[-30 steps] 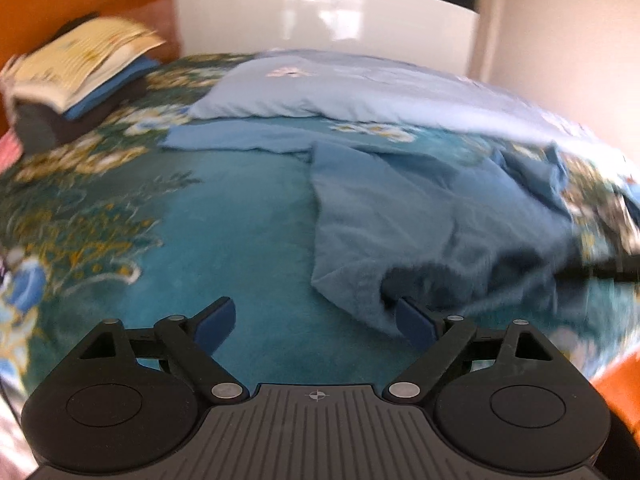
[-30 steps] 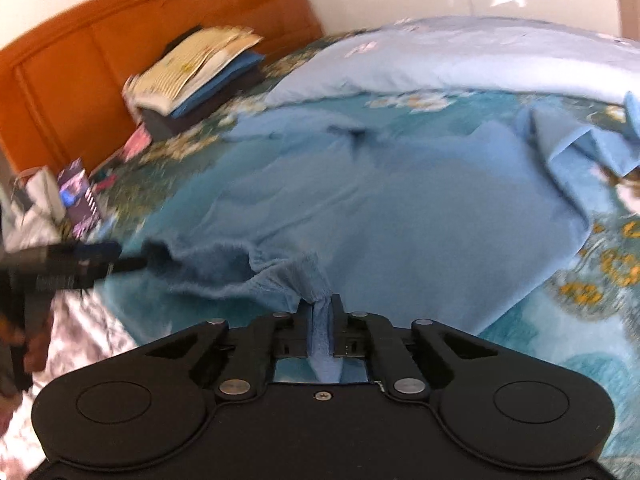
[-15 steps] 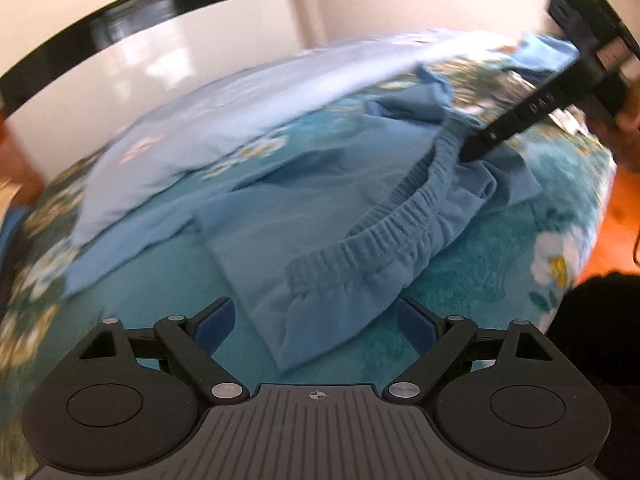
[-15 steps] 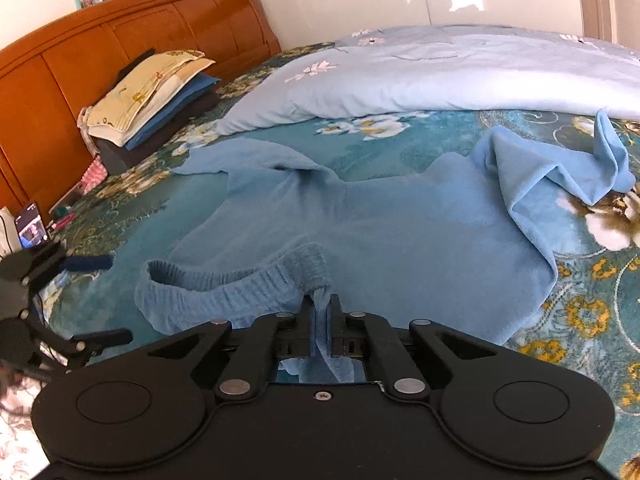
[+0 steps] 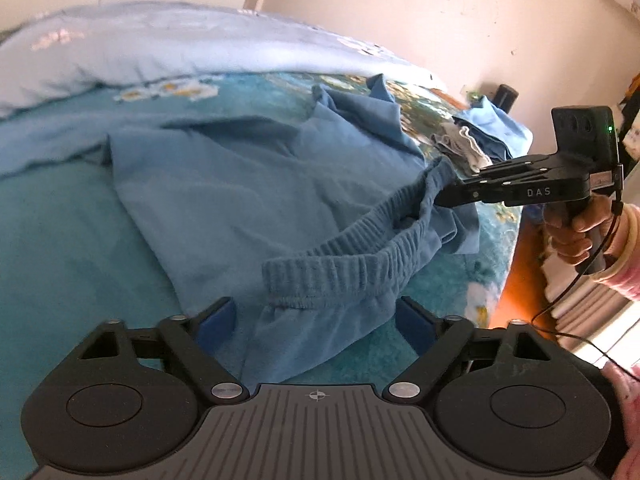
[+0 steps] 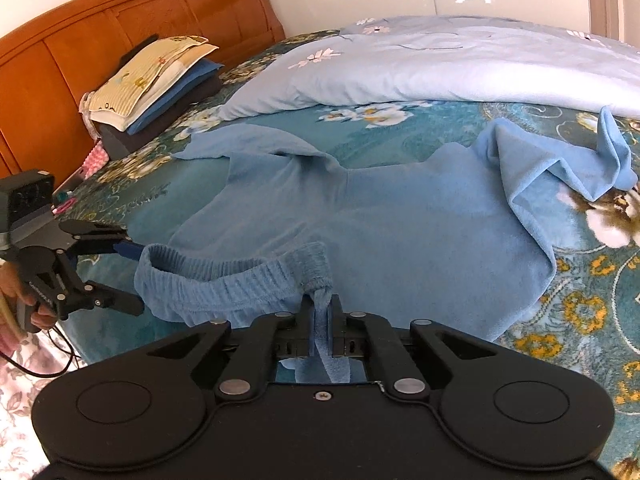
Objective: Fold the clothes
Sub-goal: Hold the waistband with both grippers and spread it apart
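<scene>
**Inspector:** Report the surface and room.

**Assistant:** A bed [image 6: 400, 144] with a teal floral cover and an orange wooden headboard [image 6: 120, 40]. A pale blue quilt [image 6: 460, 68] lies across the far side. A stack of folded clothes [image 6: 156, 84] sits near the headboard. The far wall [image 5: 460, 20] is cream, and small framed photos stand on top of the headboard.

**Inspector:** Where is the garment?

**Assistant:** The blue trousers [image 6: 400, 240] lie spread on the cover, legs running away, one leg end rumpled at the right. The ribbed waistband [image 5: 340, 272] is lifted off the cover at its near edge.

**Inspector:** Right side?

**Assistant:** The right gripper [image 6: 321, 316] angles downward, its fingers closed tight on the waistband; a strip of fabric stands pinched between them. The left view shows a hand [image 5: 572, 236] with a pink cuff gripping its handle.

**Inspector:** Left side?

**Assistant:** The left gripper [image 5: 316, 320] tilts down at the waistband's other end. Its fingers [image 5: 218, 320] have just been closing but stand apart, the waistband corner between them, pads not pressing it.
</scene>
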`<state>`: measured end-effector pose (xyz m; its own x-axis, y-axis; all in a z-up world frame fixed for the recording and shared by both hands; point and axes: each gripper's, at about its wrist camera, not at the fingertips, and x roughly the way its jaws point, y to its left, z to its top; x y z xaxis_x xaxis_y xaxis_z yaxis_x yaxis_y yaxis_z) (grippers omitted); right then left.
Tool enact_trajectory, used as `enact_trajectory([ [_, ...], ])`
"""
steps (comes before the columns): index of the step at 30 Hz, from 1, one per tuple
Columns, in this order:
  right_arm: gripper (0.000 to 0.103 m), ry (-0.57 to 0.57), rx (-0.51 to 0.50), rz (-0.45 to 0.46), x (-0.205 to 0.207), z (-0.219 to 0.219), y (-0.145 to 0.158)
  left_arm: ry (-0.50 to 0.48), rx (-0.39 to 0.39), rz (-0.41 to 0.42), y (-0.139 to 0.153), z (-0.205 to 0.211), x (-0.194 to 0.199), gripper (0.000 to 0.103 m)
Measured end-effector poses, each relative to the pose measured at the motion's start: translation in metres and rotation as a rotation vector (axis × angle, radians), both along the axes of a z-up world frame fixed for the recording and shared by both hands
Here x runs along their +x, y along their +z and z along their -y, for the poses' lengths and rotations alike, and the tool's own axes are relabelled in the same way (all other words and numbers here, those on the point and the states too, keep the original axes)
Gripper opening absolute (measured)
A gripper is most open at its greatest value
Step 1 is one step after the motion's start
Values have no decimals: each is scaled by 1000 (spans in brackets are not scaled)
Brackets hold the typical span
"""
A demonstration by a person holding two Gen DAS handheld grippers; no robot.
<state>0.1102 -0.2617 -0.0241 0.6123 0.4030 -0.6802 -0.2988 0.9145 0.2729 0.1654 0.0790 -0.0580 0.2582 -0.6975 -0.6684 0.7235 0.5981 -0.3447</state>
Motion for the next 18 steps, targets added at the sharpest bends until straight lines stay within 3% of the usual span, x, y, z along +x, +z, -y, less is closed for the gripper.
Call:
enact_trajectory([
  [5,6,-2,5,-14,1,2,-3,-68,-46,-39,-3,-1,3,52],
  [9,7,-12,14,-21,2,5,-6,-100,-52,-3,0,-1,-8,33],
  [13,13,-6,16,-28,-2,7,-11,-38,-87,49,2,-9,-21,28],
  [18,17,14,8,-50,-7,6,-18,-30,-59,15,-10,-9,-27,28],
])
